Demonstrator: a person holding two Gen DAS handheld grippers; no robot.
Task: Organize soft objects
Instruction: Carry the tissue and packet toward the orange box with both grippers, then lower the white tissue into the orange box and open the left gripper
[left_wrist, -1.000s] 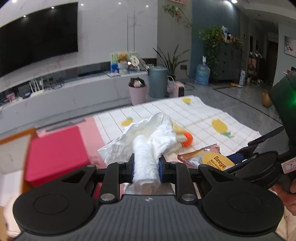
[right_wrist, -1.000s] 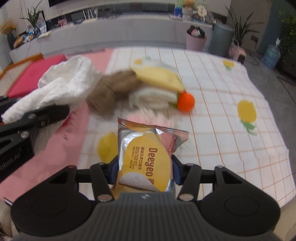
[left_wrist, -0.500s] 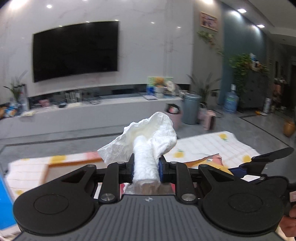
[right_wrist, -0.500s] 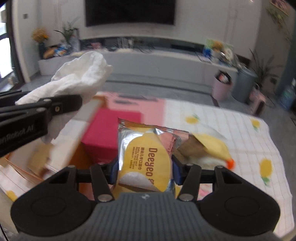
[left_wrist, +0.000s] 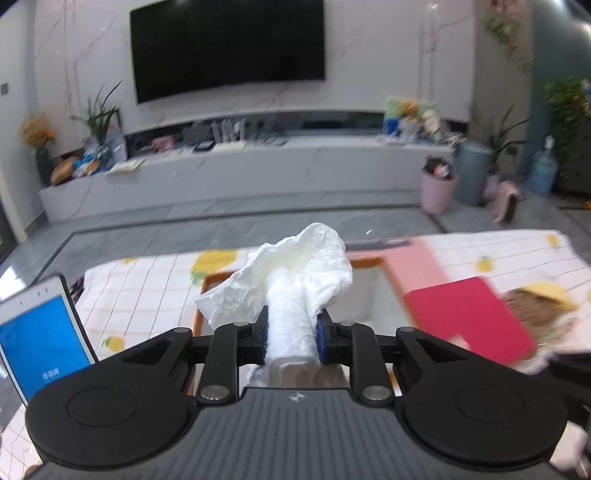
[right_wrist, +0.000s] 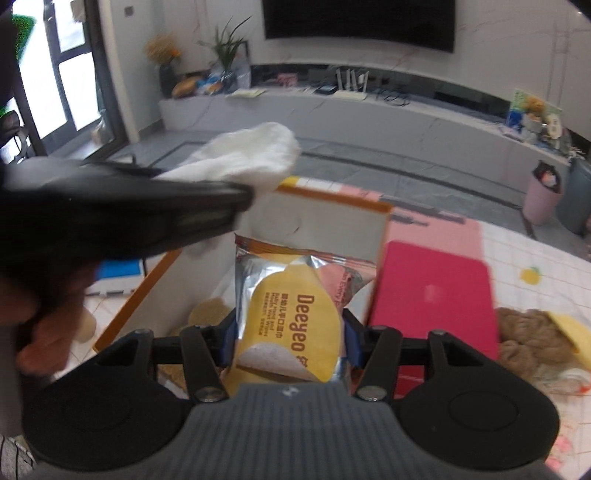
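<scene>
Swinging away from the checked cloth (left_wrist: 147, 288), now over the open box (right_wrist: 332, 218) at twelve o'clock. Left gripper (left_wrist: 290, 332) clamped on the white cloth (left_wrist: 291, 273), right gripper (right_wrist: 290, 339) clamped on the wipes packet (right_wrist: 291, 314). Looks ready for dropping both in.

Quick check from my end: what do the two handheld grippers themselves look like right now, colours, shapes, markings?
Both match: the left gripper and right gripper have a ribbed grey body with a small white logo, two round black discs, black linkage arms with silver pivot screws, and blue pads on the fingers. No cables visible.
</scene>
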